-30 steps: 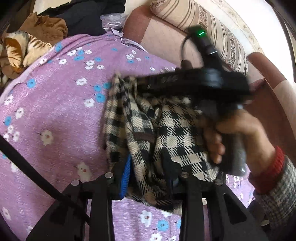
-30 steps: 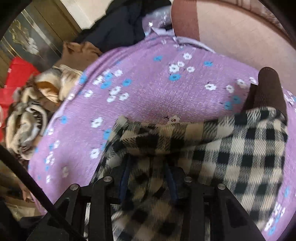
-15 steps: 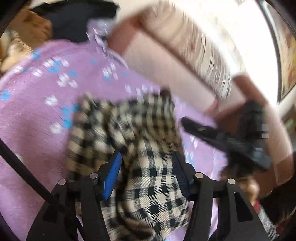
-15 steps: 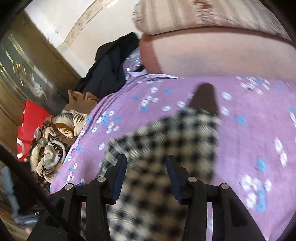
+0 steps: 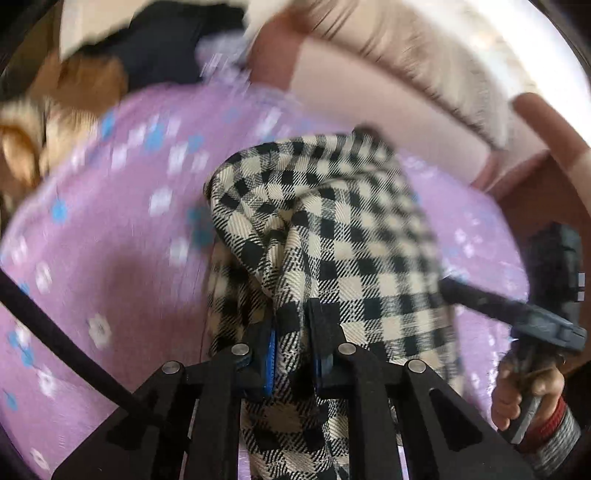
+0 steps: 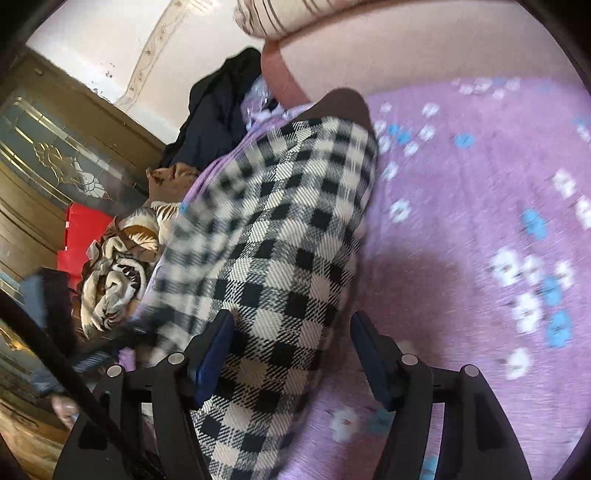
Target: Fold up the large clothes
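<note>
The black-and-cream checked woven garment (image 5: 332,236) is bunched lengthwise into a thick band, its weave showing diagonal twill lines and a dark brown lining or collar peeking out at its far end. It lies on and partly lifts off a purple bedspread printed with white and blue flowers (image 5: 110,266). The left gripper (image 5: 290,354) has its two black fingers with blue pads drawn close together, clamped on a fold of the checked cloth, which drapes over and below them. The right gripper (image 6: 291,354) has its fingers spread wide apart; the checked band passes between them, lying against the left finger and clear of the right one. In the left wrist view the right gripper also shows at the far right edge, held in a hand with a red cuff (image 5: 532,391). Beyond the bedspread stands a pink-and-maroon padded headboard (image 6: 424,48) with a striped beige pillow (image 6: 295,14) on top. To the left lie a dark navy garment (image 6: 218,107), a brown cloth (image 6: 173,181), a tan-and-white patterned blanket heap (image 6: 114,269) and a red bag (image 6: 81,229), before a wooden cabinet with ornate glass (image 6: 48,162).
</note>
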### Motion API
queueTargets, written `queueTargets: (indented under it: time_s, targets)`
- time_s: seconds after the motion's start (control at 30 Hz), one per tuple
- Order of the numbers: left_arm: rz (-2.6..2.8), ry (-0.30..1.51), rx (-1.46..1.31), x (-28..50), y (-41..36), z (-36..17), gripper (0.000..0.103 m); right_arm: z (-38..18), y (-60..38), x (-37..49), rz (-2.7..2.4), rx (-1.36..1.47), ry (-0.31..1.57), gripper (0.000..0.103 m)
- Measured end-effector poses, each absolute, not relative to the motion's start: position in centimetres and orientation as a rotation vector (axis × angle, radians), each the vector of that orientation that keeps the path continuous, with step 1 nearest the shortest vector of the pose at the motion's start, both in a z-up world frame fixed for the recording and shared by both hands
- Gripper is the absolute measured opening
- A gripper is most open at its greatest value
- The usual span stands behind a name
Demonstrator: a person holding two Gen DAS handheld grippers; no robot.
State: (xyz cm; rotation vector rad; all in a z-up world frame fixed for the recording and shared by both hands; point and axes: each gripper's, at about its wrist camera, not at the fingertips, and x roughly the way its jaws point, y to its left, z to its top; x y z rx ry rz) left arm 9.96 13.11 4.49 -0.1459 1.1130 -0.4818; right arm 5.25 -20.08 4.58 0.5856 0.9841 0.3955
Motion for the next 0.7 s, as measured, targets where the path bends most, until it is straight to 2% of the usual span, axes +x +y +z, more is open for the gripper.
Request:
queueTargets:
  time_s: [0.07,0.13,0.17,0.2,0.27,0.3,0.33,0.43,0.57,0.7]
  targets:
    - [-0.496,1.111,-0.171,10.3,13.4,3.8,0.017,3.5,-19.3,6.1,0.424,0.632,0.993,0.077]
    - [-0.501,1.105,-0.176,10.3,13.6,3.8,0.020,2.0,-18.5,7.4,0.439,0.684,1.019,0.090]
    - [-0.502,1.105,-0.183,10.3,13.6,3.6,0.020,1.3,-18.2,7.8,0.439,0.702,1.032,0.090]
    - [-0.504,1.107,-0.194,10.2,13.6,3.4,0.020,0.5,-18.0,8.2,0.441,0.723,1.046,0.086]
    - [-0.518,1.107,-0.224,10.6,12.9,3.2,0.020,0.0,-18.4,8.5,0.433,0.762,1.049,0.068]
    - [-0.533,1.102,-0.237,10.5,12.5,3.4,0.019,0.2,-19.0,8.2,0.452,0.787,1.034,0.054]
    - [-0.550,1.099,-0.241,10.5,11.7,3.7,0.018,0.6,-19.5,7.9,0.462,0.795,1.019,0.045]
    - [-0.591,1.082,-0.202,10.3,8.6,4.5,0.017,2.5,-21.7,7.0,0.456,0.778,0.962,0.041]
    - [-0.633,1.050,-0.135,10.1,4.7,4.2,0.025,2.4,-25.2,6.6,0.347,0.763,0.956,0.043]
    - [-0.661,1.087,-0.176,10.4,5.2,4.4,0.027,1.1,-25.3,6.1,0.247,0.690,1.021,0.068]
